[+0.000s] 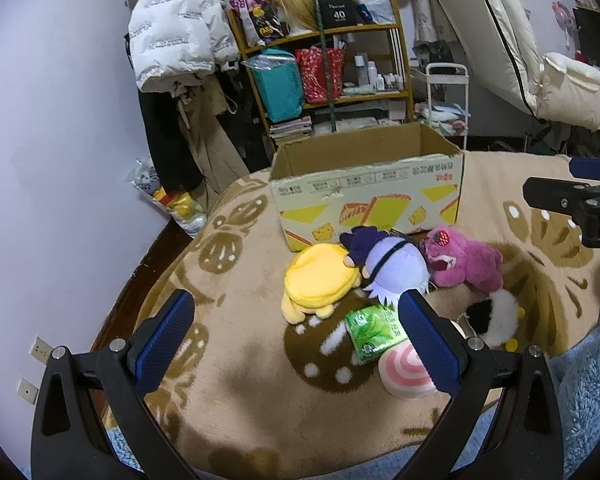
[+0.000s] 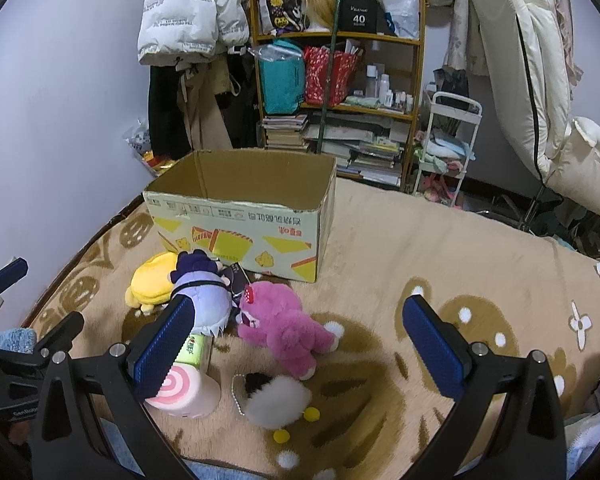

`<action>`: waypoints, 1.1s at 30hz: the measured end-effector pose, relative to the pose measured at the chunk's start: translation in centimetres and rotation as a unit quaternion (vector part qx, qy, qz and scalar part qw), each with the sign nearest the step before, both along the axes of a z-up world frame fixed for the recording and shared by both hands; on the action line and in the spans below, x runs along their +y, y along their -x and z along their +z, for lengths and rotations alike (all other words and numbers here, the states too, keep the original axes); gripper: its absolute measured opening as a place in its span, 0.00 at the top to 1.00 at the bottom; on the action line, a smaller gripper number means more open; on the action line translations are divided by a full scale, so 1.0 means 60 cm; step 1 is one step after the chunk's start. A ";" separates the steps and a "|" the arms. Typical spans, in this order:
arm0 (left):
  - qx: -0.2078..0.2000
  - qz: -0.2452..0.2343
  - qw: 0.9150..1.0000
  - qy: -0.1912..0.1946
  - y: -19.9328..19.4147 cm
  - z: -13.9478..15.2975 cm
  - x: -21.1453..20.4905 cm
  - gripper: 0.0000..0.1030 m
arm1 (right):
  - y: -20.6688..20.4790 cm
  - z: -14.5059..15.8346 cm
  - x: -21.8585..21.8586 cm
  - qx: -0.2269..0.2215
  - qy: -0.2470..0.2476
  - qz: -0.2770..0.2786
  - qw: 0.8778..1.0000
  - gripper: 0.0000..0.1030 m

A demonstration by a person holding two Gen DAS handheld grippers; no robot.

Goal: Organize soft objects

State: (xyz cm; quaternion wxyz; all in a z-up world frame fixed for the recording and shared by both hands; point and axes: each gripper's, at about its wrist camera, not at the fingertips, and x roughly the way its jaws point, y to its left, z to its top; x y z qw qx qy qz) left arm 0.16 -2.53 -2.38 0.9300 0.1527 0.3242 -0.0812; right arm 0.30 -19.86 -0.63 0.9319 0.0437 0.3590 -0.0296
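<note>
An open cardboard box stands on the beige blanket. In front of it lie a yellow plush, a purple-white plush doll, a pink bear, a green tissue pack, a pink swirl roll plush and a black-and-white fluffy toy. My left gripper is open and empty above the blanket, near the tissue pack. My right gripper is open and empty over the pink bear and fluffy toy.
A wooden shelf full of bags and books, hanging coats and a white cart stand behind the bed. A blue fleece blanket lies at the near right. The bed edge drops off at the left.
</note>
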 end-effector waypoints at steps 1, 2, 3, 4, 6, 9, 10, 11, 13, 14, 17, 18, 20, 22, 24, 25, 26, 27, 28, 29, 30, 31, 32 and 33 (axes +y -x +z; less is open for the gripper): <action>0.007 -0.003 1.000 -0.001 -0.001 -0.004 -0.003 0.02 | 0.000 -0.002 -0.001 0.004 0.000 0.001 1.000 0.00; 0.010 -0.005 1.000 -0.002 -0.002 -0.006 -0.004 0.02 | -0.005 -0.003 0.000 0.007 0.001 0.000 1.000 0.00; 0.014 -0.009 1.000 -0.004 -0.002 -0.009 -0.007 0.02 | -0.005 -0.005 0.000 0.009 0.002 0.000 1.000 0.00; 0.018 -0.014 1.000 -0.008 -0.002 -0.013 -0.012 0.02 | -0.006 -0.006 0.000 0.014 0.003 0.000 1.000 0.00; 0.024 -0.025 0.999 -0.015 0.000 -0.020 -0.022 0.02 | -0.012 -0.011 0.001 0.025 0.003 0.003 1.000 0.00; 0.033 -0.042 0.998 -0.023 0.001 -0.028 -0.035 0.02 | -0.023 -0.020 0.002 0.047 0.003 0.006 0.999 0.00; 0.037 -0.049 0.998 -0.026 0.002 -0.031 -0.041 0.02 | -0.028 -0.024 0.004 0.054 0.003 0.007 0.998 0.00; 0.040 -0.056 0.997 -0.028 0.003 -0.034 -0.045 0.02 | -0.032 -0.028 0.005 0.062 0.003 0.008 0.998 0.00; 0.046 -0.064 0.996 -0.031 0.004 -0.038 -0.051 0.02 | -0.039 -0.037 0.005 0.077 0.002 0.011 0.997 0.00; 0.050 -0.069 0.996 -0.033 0.004 -0.042 -0.054 0.02 | -0.041 -0.042 0.005 0.086 0.001 0.012 0.996 0.00; 0.069 -0.079 0.994 -0.035 0.002 -0.052 -0.063 0.02 | -0.055 -0.060 0.008 0.113 0.006 0.011 0.994 0.00; 0.076 -0.082 0.993 -0.036 0.001 -0.057 -0.066 0.02 | -0.060 -0.068 0.009 0.124 0.009 0.011 0.992 0.00; 0.092 -0.087 0.991 -0.038 -0.001 -0.066 -0.072 0.02 | -0.066 -0.081 0.008 0.143 0.009 0.012 0.990 0.00; 0.102 -0.092 0.990 -0.042 -0.002 -0.074 -0.079 0.02 | -0.071 -0.093 0.008 0.163 0.008 0.014 0.987 0.00; 0.107 -0.100 0.988 -0.051 0.000 -0.083 -0.089 0.02 | -0.075 -0.104 0.008 0.178 0.011 0.016 0.984 0.00; 0.108 -0.106 0.987 -0.058 0.002 -0.087 -0.095 0.02 | -0.076 -0.107 0.009 0.181 0.013 0.015 0.983 0.00; 0.110 -0.112 0.985 -0.065 0.005 -0.092 -0.101 0.02 | -0.077 -0.108 0.010 0.184 0.014 0.016 0.983 0.00; 0.111 -0.117 0.984 -0.071 0.007 -0.096 -0.105 0.02 | -0.079 -0.110 0.011 0.186 0.013 0.017 0.982 0.00; 0.112 -0.121 0.983 -0.078 0.010 -0.100 -0.111 0.02 | -0.080 -0.113 0.011 0.190 0.011 0.019 0.982 0.00; 0.114 -0.127 0.982 -0.086 0.011 -0.105 -0.115 0.02 | -0.082 -0.117 0.011 0.195 0.009 0.021 0.981 0.00; 0.116 -0.133 0.980 -0.094 0.015 -0.110 -0.120 0.02 | -0.084 -0.122 0.013 0.201 0.009 0.023 0.979 0.00; 0.118 -0.136 0.979 -0.098 0.016 -0.113 -0.123 0.02 | -0.086 -0.127 0.015 0.208 0.010 0.024 0.978 0.00; 0.120 -0.142 0.977 -0.105 0.019 -0.119 -0.128 0.02 | -0.089 -0.132 0.018 0.216 0.012 0.026 0.976 0.00; 0.122 -0.144 0.976 -0.108 0.019 -0.121 -0.130 0.02 | -0.090 -0.136 0.020 0.222 0.014 0.028 0.975 0.00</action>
